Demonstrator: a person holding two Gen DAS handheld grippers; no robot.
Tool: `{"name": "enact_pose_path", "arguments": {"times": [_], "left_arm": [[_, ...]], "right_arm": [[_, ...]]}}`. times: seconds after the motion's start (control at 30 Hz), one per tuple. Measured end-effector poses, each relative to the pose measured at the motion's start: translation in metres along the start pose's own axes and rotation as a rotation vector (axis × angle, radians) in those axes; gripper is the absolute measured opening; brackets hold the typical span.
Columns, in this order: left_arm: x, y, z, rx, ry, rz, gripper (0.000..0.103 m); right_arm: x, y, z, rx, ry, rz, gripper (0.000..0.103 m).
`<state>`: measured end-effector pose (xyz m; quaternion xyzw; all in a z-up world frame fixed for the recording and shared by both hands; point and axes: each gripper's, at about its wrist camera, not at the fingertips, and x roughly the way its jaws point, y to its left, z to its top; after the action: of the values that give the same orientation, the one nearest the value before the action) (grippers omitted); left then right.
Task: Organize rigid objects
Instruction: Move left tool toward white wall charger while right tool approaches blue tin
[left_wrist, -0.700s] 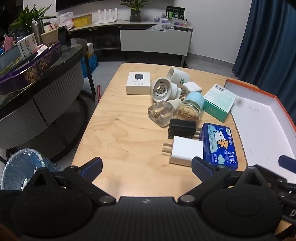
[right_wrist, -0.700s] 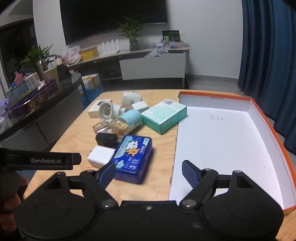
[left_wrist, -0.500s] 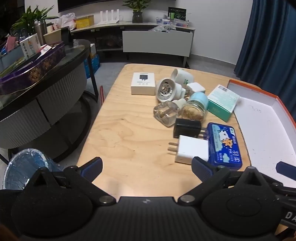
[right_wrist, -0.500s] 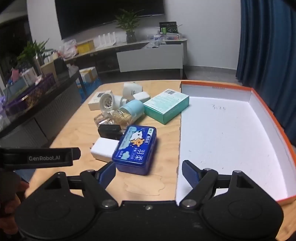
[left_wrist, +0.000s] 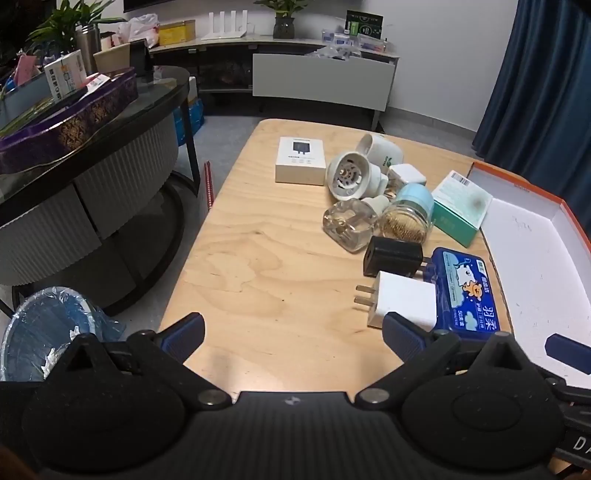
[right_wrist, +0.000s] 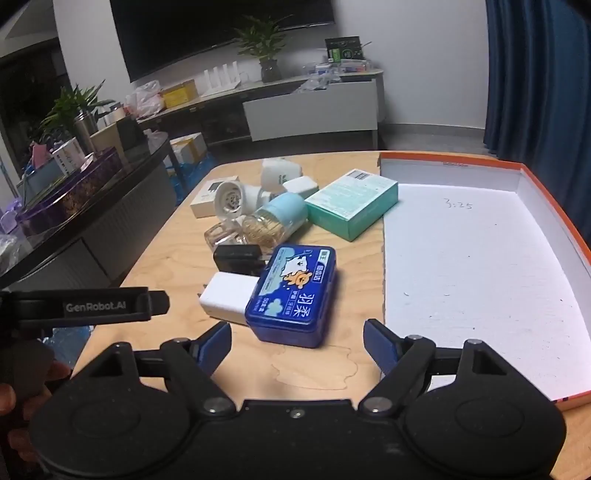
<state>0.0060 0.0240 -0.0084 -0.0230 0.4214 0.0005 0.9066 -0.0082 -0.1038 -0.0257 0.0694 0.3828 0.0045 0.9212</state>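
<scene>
Right wrist view: the right gripper (right_wrist: 297, 338) hangs with jaws wide apart, empty, just near of the blue tin (right_wrist: 293, 293); the left gripper (left_wrist: 291, 332) likewise gapes empty. Nothing lies in the tray (right_wrist: 480, 277) at right. Likely next: close on the tin.

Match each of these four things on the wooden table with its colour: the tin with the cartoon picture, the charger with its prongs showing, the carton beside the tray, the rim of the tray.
Things:
1. cartoon tin
2. pronged charger
3. carton
4. tray rim

Colours:
A. orange
B. white
C. blue
D. teal green

Pairs: 1-C, 2-B, 3-D, 4-A
</scene>
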Motion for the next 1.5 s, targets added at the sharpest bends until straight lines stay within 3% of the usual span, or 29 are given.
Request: {"name": "enact_pose_path", "arguments": {"times": [1.5], "left_arm": [[0.018, -0.003, 0.004, 0.022, 0.019, -0.005, 0.103]], "right_arm": [[0.027, 0.010, 0.016, -0.007, 0.051, 0.013, 0.093]]}}
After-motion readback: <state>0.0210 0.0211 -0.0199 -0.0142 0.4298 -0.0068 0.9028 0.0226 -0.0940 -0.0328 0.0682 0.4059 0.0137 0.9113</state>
